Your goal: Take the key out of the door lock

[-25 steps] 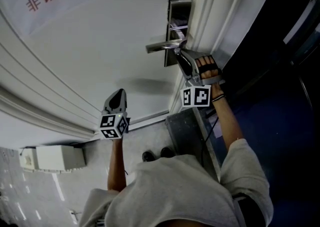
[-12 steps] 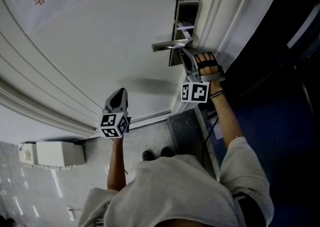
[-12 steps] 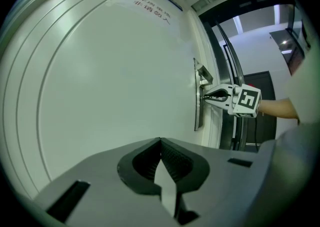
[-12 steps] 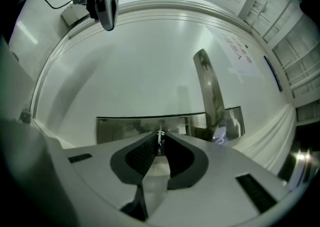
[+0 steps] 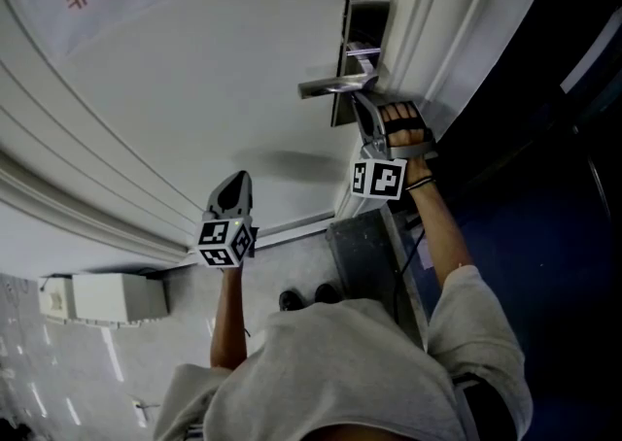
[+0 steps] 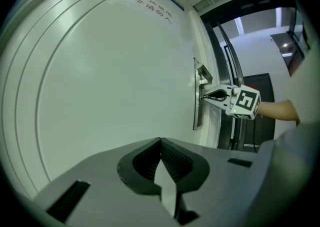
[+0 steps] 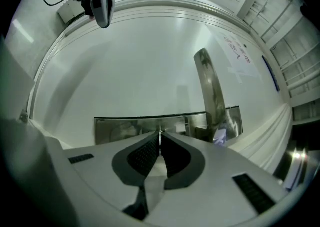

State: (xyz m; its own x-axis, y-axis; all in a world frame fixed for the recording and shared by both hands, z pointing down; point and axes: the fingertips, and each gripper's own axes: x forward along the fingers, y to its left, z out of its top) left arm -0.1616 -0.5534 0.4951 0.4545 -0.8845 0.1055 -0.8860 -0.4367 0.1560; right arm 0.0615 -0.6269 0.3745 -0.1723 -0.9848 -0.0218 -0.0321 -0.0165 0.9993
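Right gripper (image 5: 358,101) at upper centre-right, under the lever handle (image 5: 330,87), jaws just closed narrow onto the key (image 7: 160,136) in the lock plate (image 5: 365,26), left gripper (image 5: 236,182) lower centre, jaws together, empty, facing the white door (image 5: 194,109)

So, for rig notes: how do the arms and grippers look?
The left gripper and right gripper: grey, black ribbed pads, black-and-white marker cube each. Grey sleeves; dark glove, black cable on the right, whose jaws just closed on the key.
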